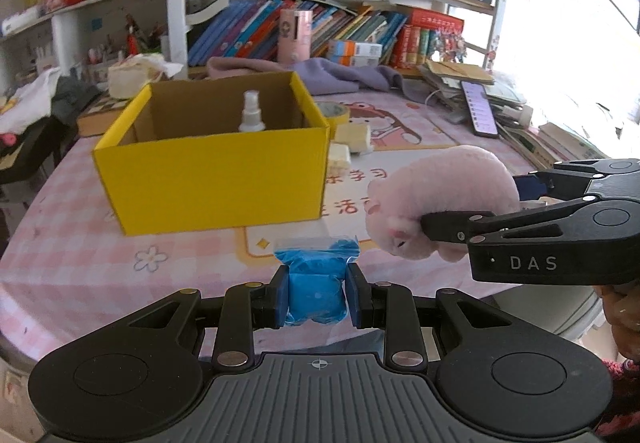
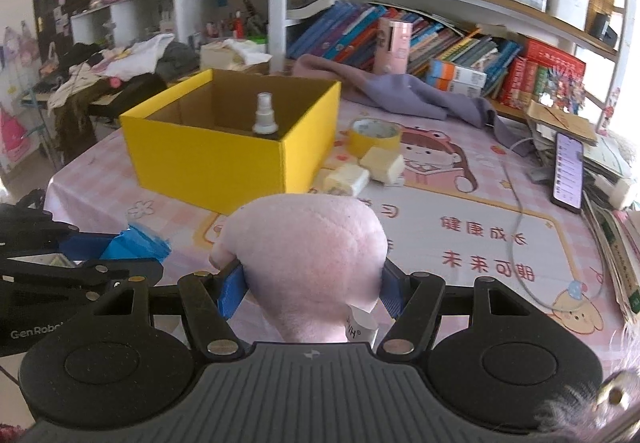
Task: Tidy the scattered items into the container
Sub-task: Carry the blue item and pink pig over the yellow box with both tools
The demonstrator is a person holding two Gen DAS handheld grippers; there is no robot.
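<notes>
Left gripper: fingers clamped on blue bag.
Right gripper: fingers clamped on pink plush.
Box: on table, 11 o'clock of bag; spray bottle inside.

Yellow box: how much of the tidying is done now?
Done: a spray bottle stands in the yellow box. In hand: left gripper holds a blue bag, right gripper a pink plush. Left: tape roll and two pale blocks on the table.
</notes>
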